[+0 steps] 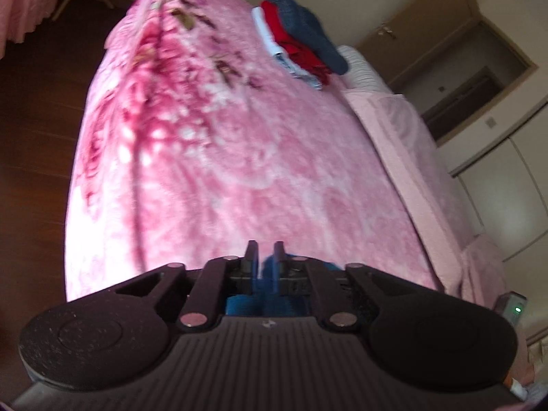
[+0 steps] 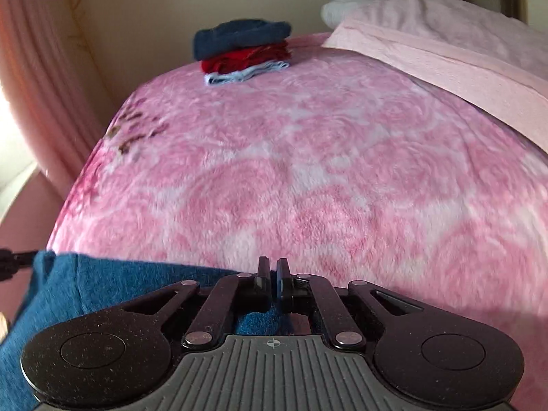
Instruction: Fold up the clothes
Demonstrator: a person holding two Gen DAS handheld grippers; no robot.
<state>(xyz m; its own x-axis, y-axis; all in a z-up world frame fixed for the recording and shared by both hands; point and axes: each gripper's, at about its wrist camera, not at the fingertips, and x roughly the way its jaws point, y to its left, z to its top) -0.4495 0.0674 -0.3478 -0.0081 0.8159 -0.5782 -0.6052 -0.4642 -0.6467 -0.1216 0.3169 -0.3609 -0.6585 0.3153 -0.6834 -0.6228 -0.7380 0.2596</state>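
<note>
The right gripper (image 2: 273, 267) is pinching its jaws together on the edge of a blue garment (image 2: 85, 291), and the cloth is stretching away from it toward the left of the right wrist view, hanging just above the near end of the bed. At that far left corner a dark tip is sitting at the cloth's edge, too blurred to identify. The left gripper (image 1: 265, 251) is holding its jaws slightly apart, with blue fabric (image 1: 267, 274) showing between and below them; whether the pads are pressing on it cannot be told.

Going from largest to smallest: the bed is filling both views, covered by a plush pink blanket (image 2: 308, 171) with a rose pattern that is turning darker toward one side (image 1: 147, 102). A plain pale pink cover (image 2: 445, 58) is lying over the pillow end, with a white pillow (image 2: 334, 8) peeking out from beneath it. A stack of folded clothes (image 2: 243, 51) is resting on the blanket near the far end, well apart from both grippers: a dark blue piece on top, a red one under it, a light blue one at the bottom. The same stack (image 1: 298, 37) is showing in the left wrist view. Pink curtains (image 2: 37, 85) are hanging beside the bed.
</note>
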